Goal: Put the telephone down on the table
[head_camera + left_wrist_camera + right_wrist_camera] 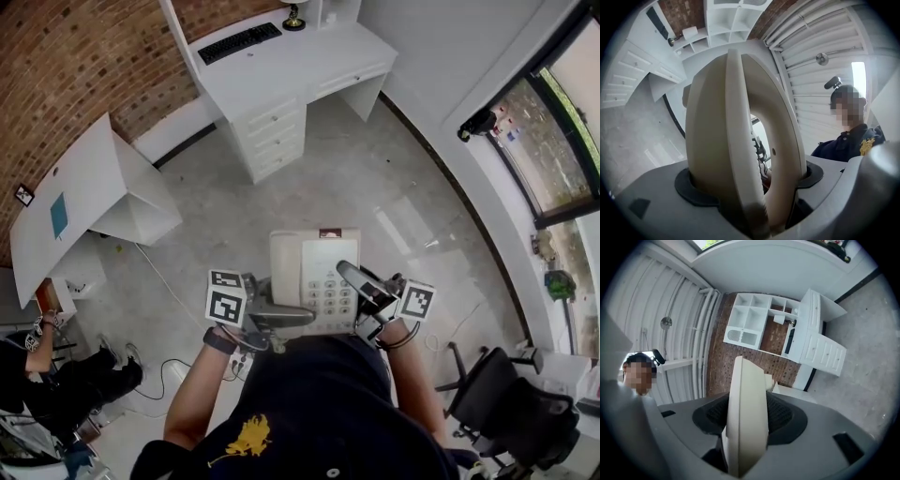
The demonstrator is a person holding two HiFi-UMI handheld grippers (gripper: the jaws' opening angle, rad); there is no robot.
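A cream push-button telephone (314, 272) with its handset on the left side is held in the air in front of the person, above the grey floor. My left gripper (281, 317) is shut on its handset side; in the left gripper view the cream body (736, 140) fills the space between the black pads (689, 190). My right gripper (361, 286) is shut on the telephone's right edge, and in the right gripper view the thin cream edge (747, 413) stands pinched between the ribbed pads (783, 416).
A white desk (309, 70) with drawers and a black keyboard (239, 42) stands ahead against the brick wall. A second white table (75, 187) is at the left. Cables (164, 281) lie on the floor. An office chair (506, 398) is at the lower right, and a seated person (56, 375) at the lower left.
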